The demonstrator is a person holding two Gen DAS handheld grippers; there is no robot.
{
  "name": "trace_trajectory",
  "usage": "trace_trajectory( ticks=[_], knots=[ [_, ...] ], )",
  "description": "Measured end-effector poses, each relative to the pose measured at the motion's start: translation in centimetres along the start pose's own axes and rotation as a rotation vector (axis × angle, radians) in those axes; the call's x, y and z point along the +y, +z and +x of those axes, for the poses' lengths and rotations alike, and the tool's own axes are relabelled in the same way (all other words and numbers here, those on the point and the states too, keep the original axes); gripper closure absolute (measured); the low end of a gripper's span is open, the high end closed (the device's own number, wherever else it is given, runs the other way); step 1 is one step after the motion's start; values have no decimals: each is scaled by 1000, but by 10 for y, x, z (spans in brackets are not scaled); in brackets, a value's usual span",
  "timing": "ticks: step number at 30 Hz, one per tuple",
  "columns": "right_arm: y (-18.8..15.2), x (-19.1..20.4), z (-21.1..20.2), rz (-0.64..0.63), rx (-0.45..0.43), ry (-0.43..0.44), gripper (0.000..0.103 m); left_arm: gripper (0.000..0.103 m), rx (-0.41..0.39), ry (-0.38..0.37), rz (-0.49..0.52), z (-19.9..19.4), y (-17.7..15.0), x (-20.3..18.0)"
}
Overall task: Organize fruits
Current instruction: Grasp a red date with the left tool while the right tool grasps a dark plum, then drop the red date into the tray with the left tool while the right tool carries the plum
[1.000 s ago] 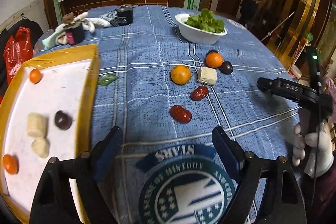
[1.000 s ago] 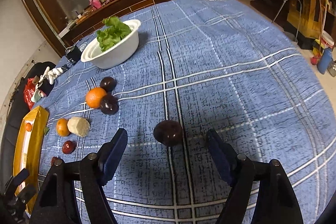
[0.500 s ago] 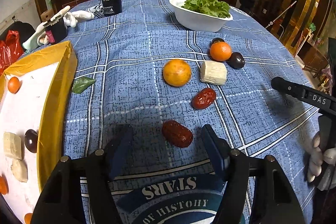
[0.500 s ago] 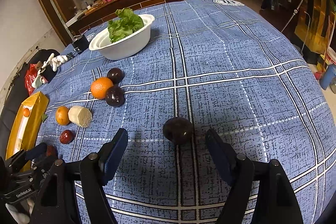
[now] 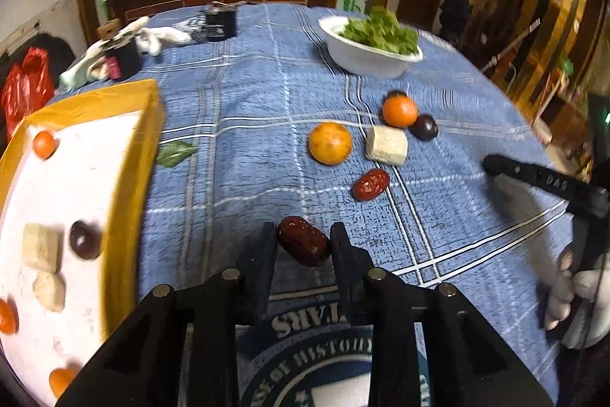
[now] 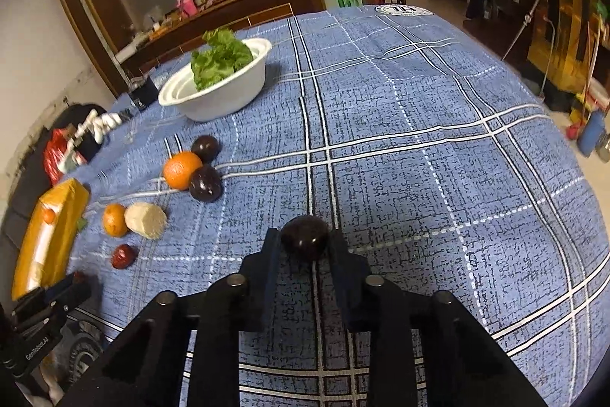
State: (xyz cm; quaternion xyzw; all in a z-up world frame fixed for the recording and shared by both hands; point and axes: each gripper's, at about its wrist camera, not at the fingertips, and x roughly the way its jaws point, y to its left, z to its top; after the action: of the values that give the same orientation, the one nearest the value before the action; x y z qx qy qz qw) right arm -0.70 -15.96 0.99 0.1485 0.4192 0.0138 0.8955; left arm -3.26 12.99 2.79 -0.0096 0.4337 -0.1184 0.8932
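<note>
My left gripper [image 5: 304, 241] is shut on a dark red date [image 5: 304, 241] that lies on the blue checked tablecloth. My right gripper [image 6: 305, 241] is shut on a dark plum [image 6: 305, 237], also on the cloth. Further back in the left wrist view lie a second red date [image 5: 370, 184], two oranges [image 5: 329, 143] [image 5: 400, 110], a pale banana chunk [image 5: 386, 144] and a dark plum [image 5: 424, 127]. A yellow-rimmed white tray [image 5: 150, 124] at the left holds small oranges, banana chunks and a dark plum [image 5: 84, 245].
A white bowl of lettuce [image 5: 371, 52] stands at the back of the table. A green leaf [image 5: 175, 152] lies beside the tray. Gloves and black boxes [image 5: 122, 54] sit at the far left edge. The right gripper's body and a gloved hand [image 5: 572, 288] show at right.
Both grippers went from wide open to shut, the left on the near red date after moving toward it, the right on the dark plum without moving.
</note>
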Motion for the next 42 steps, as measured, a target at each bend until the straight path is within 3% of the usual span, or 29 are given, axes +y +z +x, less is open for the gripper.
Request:
trace_trajectory(
  ticks=[14,17,19,21,22,25,27,28,29,32,36,42],
  knots=[
    [-3,-22,-34,188,-82,253,82,76,-103,-19,-126,-72,-11,48],
    [-9,-20,-41,206,-82,261,82,76,-123,-20,-151,-85,-14,61],
    [-9,-17,-41,181,-80,211,79,76,-140,-21,-166,-93,-17,68],
    [-6,-11,-32,148,-51,147,56,76,-149,-21,-175,-99,-19,73],
    [-4,-8,-28,134,-45,119,39,76,-155,-19,-179,-102,-20,76],
    [0,1,-14,78,-26,55,35,75,-164,-7,-191,-108,-22,82],
    [1,5,-4,48,2,13,43,75,-168,0,-211,-112,-24,91],
    [0,6,0,37,14,-8,63,75,-170,2,-216,-114,-24,93],
    [-1,7,3,27,26,-30,74,75,-174,8,-225,-116,-26,98],
    [-6,2,-3,33,10,-41,87,75,-178,16,-252,-118,-29,112],
    [-11,6,-22,33,-6,-11,87,75,-184,25,-315,-120,-35,140],
    [-14,48,-52,-37,-36,86,87,75,-185,24,-397,-126,-48,175]
  ],
)
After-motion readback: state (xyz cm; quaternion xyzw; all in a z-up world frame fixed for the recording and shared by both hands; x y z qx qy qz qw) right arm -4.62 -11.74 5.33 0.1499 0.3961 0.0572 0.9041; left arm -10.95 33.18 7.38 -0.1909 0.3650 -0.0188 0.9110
